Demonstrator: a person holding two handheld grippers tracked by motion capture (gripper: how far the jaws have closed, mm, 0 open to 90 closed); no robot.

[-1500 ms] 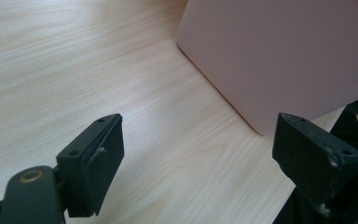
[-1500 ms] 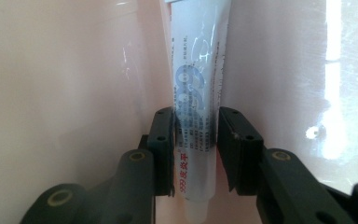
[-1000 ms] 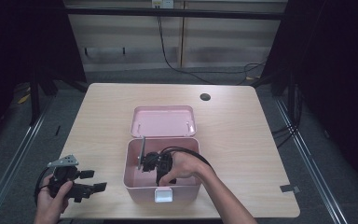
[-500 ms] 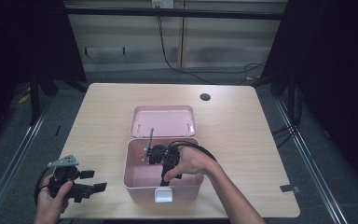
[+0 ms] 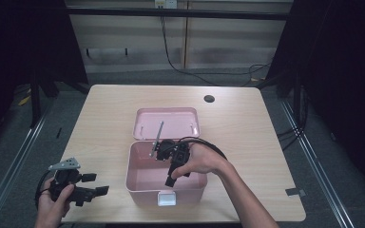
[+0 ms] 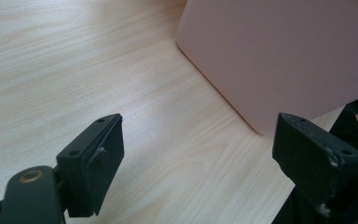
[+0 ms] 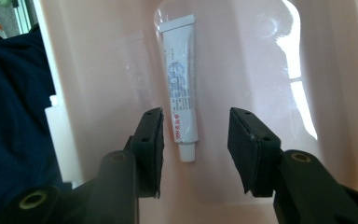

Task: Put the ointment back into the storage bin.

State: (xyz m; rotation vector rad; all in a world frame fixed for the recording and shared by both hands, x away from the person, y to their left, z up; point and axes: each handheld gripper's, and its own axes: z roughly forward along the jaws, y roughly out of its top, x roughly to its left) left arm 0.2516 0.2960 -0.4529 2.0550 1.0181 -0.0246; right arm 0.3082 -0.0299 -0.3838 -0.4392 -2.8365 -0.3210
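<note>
Below, a flat white tube (image 7: 182,88) (glossy pink box (image 7: 242,56)).

Glossy pink plastic box (image 7: 242,56), wood-grain table (image 6: 74,70)

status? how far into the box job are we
Done: the pink plastic box stands open, its lid back. In hand: the right claw hangs open inside the box, jaws either side of the white tube on its floor. Left: closing and lifting. The left claw is open, idle on the wooden table.

White tube (image 7: 181,88) with blue logo and red print near its cap, lettering too small to read
</note>
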